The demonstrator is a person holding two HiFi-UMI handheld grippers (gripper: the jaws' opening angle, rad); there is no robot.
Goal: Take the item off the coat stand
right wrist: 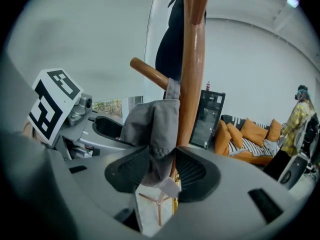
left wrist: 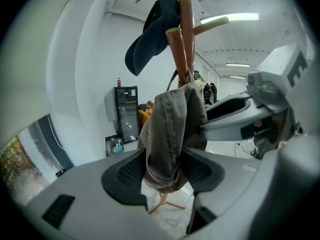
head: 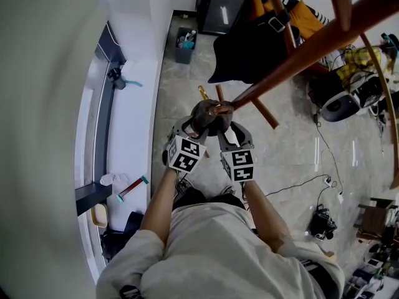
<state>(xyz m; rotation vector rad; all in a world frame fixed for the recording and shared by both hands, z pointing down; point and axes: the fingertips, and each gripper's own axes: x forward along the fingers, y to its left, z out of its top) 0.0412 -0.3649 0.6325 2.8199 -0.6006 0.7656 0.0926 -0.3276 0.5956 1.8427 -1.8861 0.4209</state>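
Observation:
A grey-brown cap (head: 211, 114) hangs on a lower peg of the wooden coat stand (head: 299, 47). Both grippers are raised to it from below. The left gripper (head: 198, 126) stands open, with the cap's cloth (left wrist: 172, 134) hanging down between its pads. The right gripper (head: 223, 128) is also open around the same cap (right wrist: 150, 129), next to the stand's pole (right wrist: 192, 59). Neither pair of pads visibly pinches the cloth. A dark blue cap (left wrist: 150, 39) hangs higher on the stand (left wrist: 186, 34).
A black garment (head: 249, 48) hangs off the stand over a black cabinet (head: 227, 5) and a small bin (head: 184, 45). A white window sill (head: 128, 117) runs along the left. Cables (head: 305, 182) and gear lie at right. An orange sofa (right wrist: 250, 134) and a person (right wrist: 296, 119) are behind.

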